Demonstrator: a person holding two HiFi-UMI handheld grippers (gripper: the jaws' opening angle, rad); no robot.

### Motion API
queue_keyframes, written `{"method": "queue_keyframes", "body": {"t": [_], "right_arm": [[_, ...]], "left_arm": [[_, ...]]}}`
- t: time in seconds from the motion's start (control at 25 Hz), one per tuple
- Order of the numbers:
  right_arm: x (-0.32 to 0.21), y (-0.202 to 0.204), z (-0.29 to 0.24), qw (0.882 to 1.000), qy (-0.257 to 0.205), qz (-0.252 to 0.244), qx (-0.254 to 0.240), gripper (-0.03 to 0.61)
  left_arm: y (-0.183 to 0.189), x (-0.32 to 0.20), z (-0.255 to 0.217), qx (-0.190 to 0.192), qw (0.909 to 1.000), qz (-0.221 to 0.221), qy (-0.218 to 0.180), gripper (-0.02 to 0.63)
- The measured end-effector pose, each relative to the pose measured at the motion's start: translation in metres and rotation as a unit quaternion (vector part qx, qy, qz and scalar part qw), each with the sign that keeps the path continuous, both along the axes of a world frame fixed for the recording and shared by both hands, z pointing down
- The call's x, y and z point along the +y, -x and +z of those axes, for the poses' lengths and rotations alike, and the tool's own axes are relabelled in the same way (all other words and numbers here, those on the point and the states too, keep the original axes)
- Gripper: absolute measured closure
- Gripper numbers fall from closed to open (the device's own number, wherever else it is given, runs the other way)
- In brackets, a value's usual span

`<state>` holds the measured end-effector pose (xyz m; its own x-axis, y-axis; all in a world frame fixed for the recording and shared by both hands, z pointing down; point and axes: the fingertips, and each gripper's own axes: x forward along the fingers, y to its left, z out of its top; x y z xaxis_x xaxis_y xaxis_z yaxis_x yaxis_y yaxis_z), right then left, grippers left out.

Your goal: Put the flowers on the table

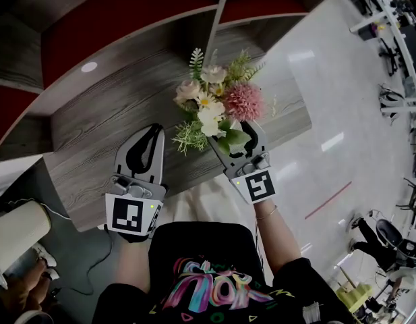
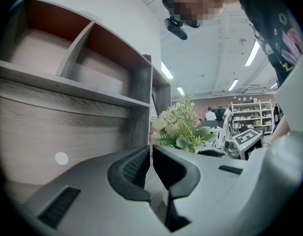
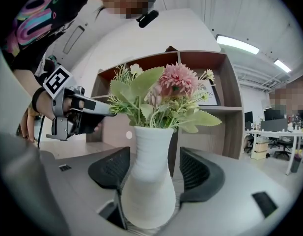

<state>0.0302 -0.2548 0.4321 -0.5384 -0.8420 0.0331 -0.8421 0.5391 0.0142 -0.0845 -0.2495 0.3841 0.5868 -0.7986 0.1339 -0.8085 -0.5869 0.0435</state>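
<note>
Right gripper (image 3: 153, 163): jaws spread wide either side of the vase (image 3: 149, 191), not clamping it.
Left gripper (image 2: 150, 154): jaws together, empty.
Flowers (image 1: 218, 100): in the white ribbed vase, standing near the tabletop's (image 1: 113, 133) front edge.
Handling: probably stiff, breakable, top-heavy; grip the waist.
Writing: none readable on vase.

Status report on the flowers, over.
Left gripper shut, empty. Right gripper open, vase between jaws. Flowers upright on table. Nothing in the way.
</note>
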Motion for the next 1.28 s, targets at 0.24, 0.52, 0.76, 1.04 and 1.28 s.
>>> {"method": "queue_keyframes", "body": {"t": [0.24, 0.52, 0.76, 1.04, 1.28], "right_arm": [[0.004, -0.002, -0.009, 1.0, 0.003, -0.013, 0.006, 0.264], [0.015, -0.009, -0.027, 0.999, 0.004, -0.023, 0.024, 0.261], [0.032, -0.025, -0.05, 0.999, 0.018, -0.02, 0.025, 0.261], [0.057, -0.043, -0.106, 1.0, 0.022, -0.013, 0.003, 0.262], [0.057, -0.051, -0.167, 1.0, -0.014, 0.003, -0.028, 0.316]], "left_arm": [[-0.003, 0.002, -0.01, 0.004, 1.0, 0.0, -0.006, 0.578], [-0.003, 0.004, -0.033, 0.008, 0.9998, 0.001, -0.019, 0.578], [-0.002, 0.01, -0.054, 0.012, 0.9994, 0.009, -0.031, 0.578], [0.004, 0.017, -0.084, 0.022, 0.9982, 0.016, -0.053, 0.578], [0.011, 0.023, -0.107, 0.025, 0.9969, 0.015, -0.073, 0.578]]}}
